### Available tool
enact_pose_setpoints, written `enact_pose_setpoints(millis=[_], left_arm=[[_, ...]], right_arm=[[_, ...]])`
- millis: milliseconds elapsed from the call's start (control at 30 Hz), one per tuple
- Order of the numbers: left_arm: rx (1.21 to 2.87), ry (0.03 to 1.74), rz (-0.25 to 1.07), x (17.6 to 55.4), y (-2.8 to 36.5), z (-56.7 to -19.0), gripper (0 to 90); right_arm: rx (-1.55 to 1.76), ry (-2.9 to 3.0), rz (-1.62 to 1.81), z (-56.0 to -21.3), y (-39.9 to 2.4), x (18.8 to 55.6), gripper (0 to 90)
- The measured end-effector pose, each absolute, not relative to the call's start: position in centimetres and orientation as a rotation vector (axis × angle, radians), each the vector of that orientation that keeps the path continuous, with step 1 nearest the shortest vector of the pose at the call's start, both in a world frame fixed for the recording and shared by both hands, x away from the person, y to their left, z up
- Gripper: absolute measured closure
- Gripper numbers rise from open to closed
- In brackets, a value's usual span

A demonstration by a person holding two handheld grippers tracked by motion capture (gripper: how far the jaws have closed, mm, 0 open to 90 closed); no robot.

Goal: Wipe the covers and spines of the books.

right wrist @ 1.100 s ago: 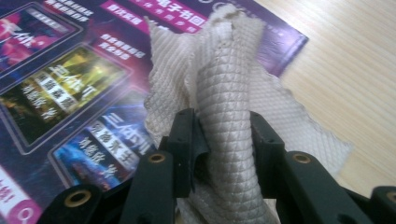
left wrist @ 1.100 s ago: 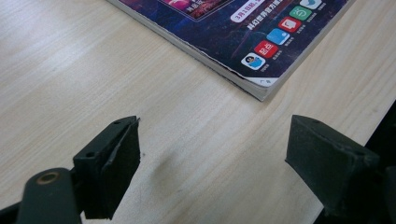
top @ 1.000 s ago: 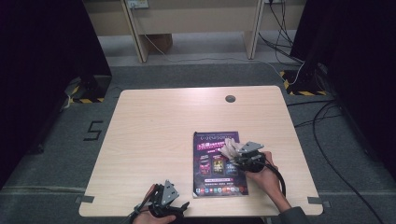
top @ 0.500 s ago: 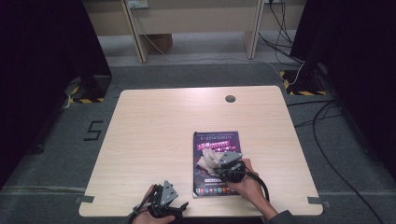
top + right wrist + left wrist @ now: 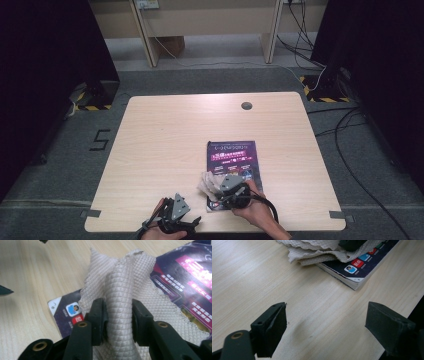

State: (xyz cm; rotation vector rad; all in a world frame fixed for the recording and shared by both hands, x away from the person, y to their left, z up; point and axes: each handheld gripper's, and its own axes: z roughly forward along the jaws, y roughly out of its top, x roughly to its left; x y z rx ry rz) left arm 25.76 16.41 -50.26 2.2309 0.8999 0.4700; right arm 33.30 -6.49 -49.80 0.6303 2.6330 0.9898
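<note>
The cloth (image 5: 120,297) is lying bunched on the near left corner of the book (image 5: 235,165), probably for wiping its cover. The right gripper (image 5: 119,315) is pinching a fold of it, its jaws having just eased slightly apart yet pressing both sides. The left gripper (image 5: 324,322) is waiting spread wide and empty over the table (image 5: 165,145), near the book's corner.

Dragged cloth (image 5: 209,181) with right gripper (image 5: 226,188) from the magazine's (image 5: 234,155) right edge across to its lower left corner.
</note>
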Motion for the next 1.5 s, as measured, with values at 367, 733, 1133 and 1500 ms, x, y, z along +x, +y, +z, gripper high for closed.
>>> enact_pose_setpoints(millis=[367, 733, 1133, 1500], left_arm=[[2.228, 0.914, 0.466, 25.6, 16.7, -50.2, 16.2], [2.214, 0.93, 0.467, 24.9, 17.2, -50.1, 16.1], [2.223, 0.92, 0.472, 24.9, 17.0, -50.2, 16.1], [2.218, 0.928, 0.472, 25.0, 17.1, -50.1, 16.0]], right_arm=[[0.638, 2.625, 0.959, -49.6, -7.5, 33.0, 67.0], [0.539, 2.676, 0.996, -49.8, -5.4, 29.9, 67.1], [0.565, 2.657, 1.003, -49.8, -5.6, 31.3, 66.4], [0.54, 2.677, 1.044, -50.0, -4.1, 30.7, 67.4]])
